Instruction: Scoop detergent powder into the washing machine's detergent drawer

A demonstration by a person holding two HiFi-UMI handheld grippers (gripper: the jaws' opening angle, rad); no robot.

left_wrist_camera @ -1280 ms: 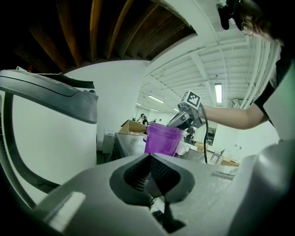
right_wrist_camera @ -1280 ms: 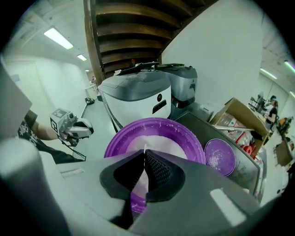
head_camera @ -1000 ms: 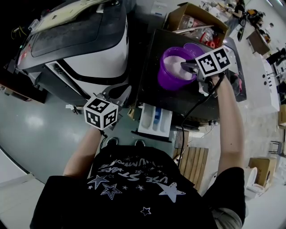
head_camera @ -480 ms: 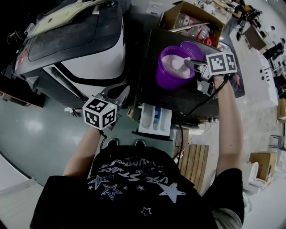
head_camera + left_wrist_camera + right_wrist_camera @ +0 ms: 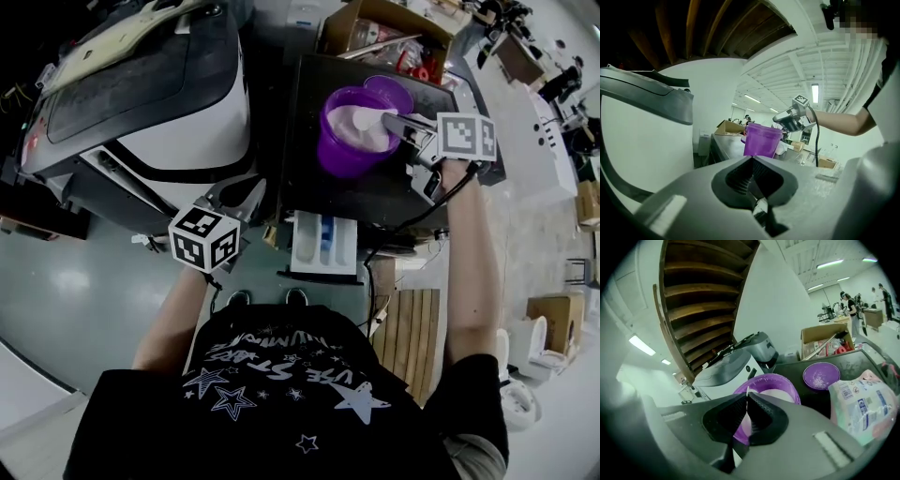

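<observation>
R gripper [image 5: 401, 125], jaws clamped on the scoop [image 5: 373, 120] handle, is dipping it into powder [image 5: 352, 134] in the far-right tub [image 5: 339, 157], L gripper [image 5: 246, 190] is hanging shut & empty at near left, so prob. nothing's reaching the open drawer [image 5: 323, 246] yet.

Purple tub [image 5: 345, 157] smooth plastic; machine top [image 5: 375, 199] matt dark; box [image 5: 349, 30] cardboard

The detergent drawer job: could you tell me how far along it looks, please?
Done: drawer pulled open, tub with its lid off. In hand: right gripper shut on the scoop, which sits in the tub's powder. Still to do: carrying powder to the drawer.
</observation>
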